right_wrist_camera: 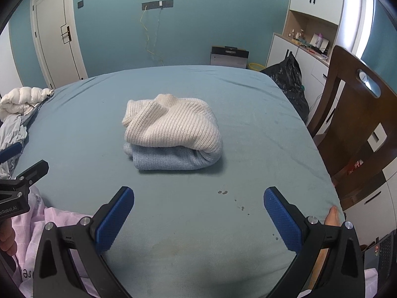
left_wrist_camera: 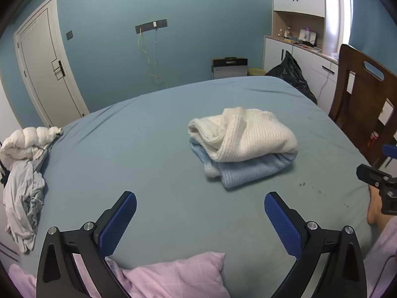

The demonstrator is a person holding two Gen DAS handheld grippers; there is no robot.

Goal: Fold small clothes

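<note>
A folded knit garment, cream on top (left_wrist_camera: 244,134) (right_wrist_camera: 171,124) and pale blue beneath (left_wrist_camera: 248,167) (right_wrist_camera: 168,160), lies as a compact bundle in the middle of the blue-grey bed (left_wrist_camera: 148,149) (right_wrist_camera: 248,124). My left gripper (left_wrist_camera: 200,203) hovers open over the near part of the bed, its blue pads wide apart and nothing between them. My right gripper (right_wrist_camera: 199,198) is also open and holds nothing, a short way in front of the bundle. The right gripper (left_wrist_camera: 377,176) shows at the right edge of the left wrist view, and the left gripper (right_wrist_camera: 22,181) at the left edge of the right wrist view.
A white puffy jacket (left_wrist_camera: 27,144) (right_wrist_camera: 22,99) and grey clothes (left_wrist_camera: 22,198) lie heaped at the bed's left edge. A wooden chair (left_wrist_camera: 364,104) (right_wrist_camera: 354,114) and a black bag (left_wrist_camera: 290,74) stand to the right. The person's pink-clad legs (left_wrist_camera: 173,275) and a foot (right_wrist_camera: 331,214) rest near me.
</note>
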